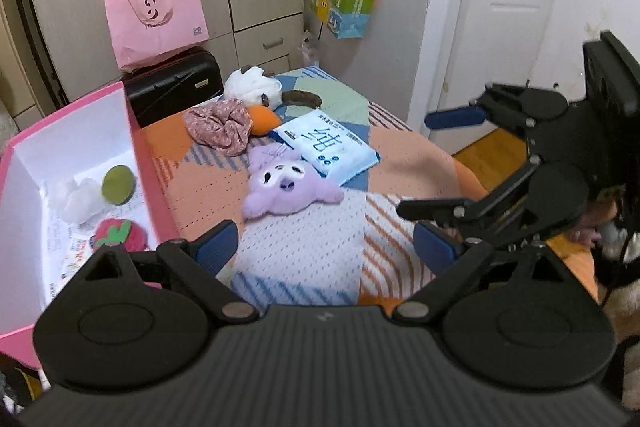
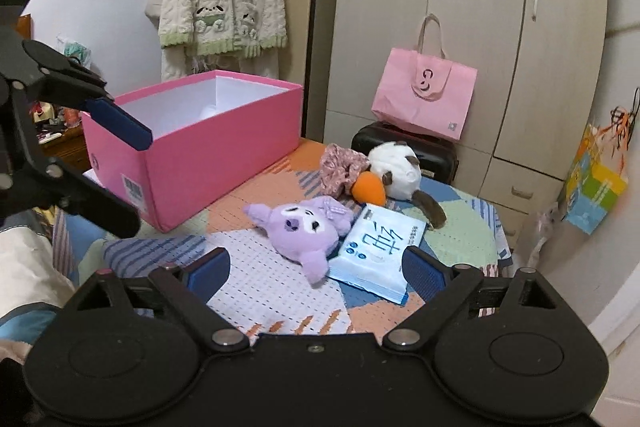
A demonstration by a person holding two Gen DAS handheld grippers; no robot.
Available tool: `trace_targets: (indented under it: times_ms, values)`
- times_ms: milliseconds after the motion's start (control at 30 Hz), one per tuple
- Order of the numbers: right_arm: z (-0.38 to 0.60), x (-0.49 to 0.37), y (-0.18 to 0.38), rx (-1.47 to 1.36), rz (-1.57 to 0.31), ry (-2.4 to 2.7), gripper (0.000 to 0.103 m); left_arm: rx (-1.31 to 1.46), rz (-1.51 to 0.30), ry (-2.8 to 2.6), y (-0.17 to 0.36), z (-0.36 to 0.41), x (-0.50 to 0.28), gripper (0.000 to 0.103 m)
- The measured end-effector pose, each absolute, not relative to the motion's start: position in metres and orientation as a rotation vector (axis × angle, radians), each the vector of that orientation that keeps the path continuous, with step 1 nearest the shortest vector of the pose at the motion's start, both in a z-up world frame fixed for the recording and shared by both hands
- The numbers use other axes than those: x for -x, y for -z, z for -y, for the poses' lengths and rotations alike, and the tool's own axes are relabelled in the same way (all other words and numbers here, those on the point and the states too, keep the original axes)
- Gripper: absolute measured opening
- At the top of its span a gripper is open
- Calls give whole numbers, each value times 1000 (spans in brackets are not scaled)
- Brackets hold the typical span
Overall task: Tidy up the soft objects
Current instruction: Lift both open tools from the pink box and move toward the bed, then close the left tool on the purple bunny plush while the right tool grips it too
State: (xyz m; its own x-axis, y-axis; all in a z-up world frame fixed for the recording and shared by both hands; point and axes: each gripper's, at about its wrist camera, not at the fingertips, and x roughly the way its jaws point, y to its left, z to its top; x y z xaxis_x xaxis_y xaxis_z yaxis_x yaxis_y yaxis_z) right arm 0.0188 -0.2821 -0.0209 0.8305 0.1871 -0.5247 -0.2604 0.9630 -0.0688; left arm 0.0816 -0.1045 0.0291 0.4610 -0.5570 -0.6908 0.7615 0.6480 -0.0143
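While both my left gripper (image 1: 326, 243) and right gripper (image 2: 316, 269) gape empty, purple plush (image 2: 306, 229) at twelve o'clock: light, squashy; pinch mid-body.

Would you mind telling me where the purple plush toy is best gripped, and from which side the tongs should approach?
Grip the purple plush toy across its rounded head, coming down from above. It lies flat, face up, on the patchwork blanket, so the thick middle gives more to pinch than the thin ears. Its far edge touches the blue tissue pack; probably close along that edge, not across it. Both right tongs and left tongs are open.
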Motion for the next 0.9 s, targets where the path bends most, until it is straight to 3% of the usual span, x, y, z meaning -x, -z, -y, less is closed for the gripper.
trace_targets:
  times_ms: [533,667,900]
  values:
    - [268,-86,76,51,-573,-349,94,-218,-736,744,24,148,-154,82]
    - [263,-102,83,77,-565,-336,88,-177,-798,733,42,155,-175,78]
    - [260,-124,91,99,-577,-338,86,-145,-806,678,55,159,-192,77]
